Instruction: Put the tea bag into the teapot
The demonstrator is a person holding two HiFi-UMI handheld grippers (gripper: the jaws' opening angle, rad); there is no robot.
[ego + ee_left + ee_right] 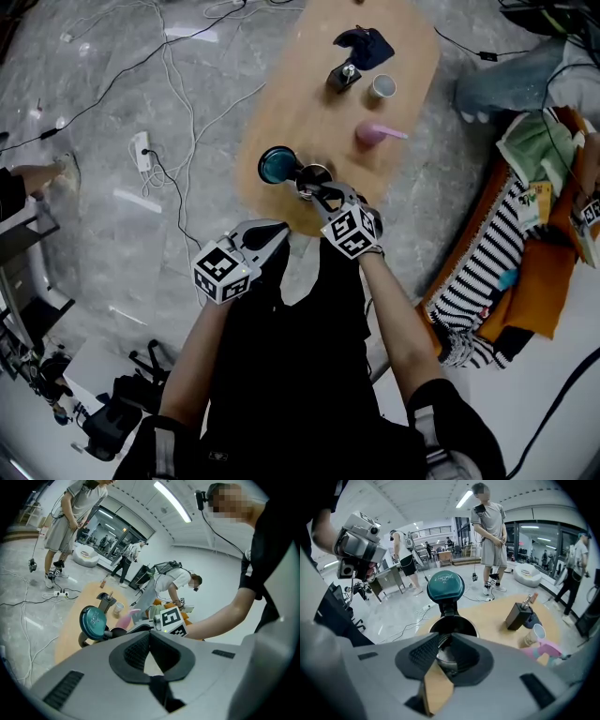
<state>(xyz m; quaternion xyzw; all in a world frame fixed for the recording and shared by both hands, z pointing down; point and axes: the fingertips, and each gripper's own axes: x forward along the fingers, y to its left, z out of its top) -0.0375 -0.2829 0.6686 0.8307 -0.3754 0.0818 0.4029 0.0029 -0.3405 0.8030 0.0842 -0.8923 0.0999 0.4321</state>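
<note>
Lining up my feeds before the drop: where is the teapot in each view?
Head view: teapot at centre, just ahead of the right tool.
Left gripper view: left of centre, lid open.
Right gripper view: centre, just beyond the tool.
Shared landmark: the white cup.

Paper tea bag (436, 689), metal teapot (454, 621) w/ glossy lid (446, 587)

Your way into the teapot (461, 622) mouth is open from above — the teal lid (446, 586) stands upright, blocking the far rim.
</note>
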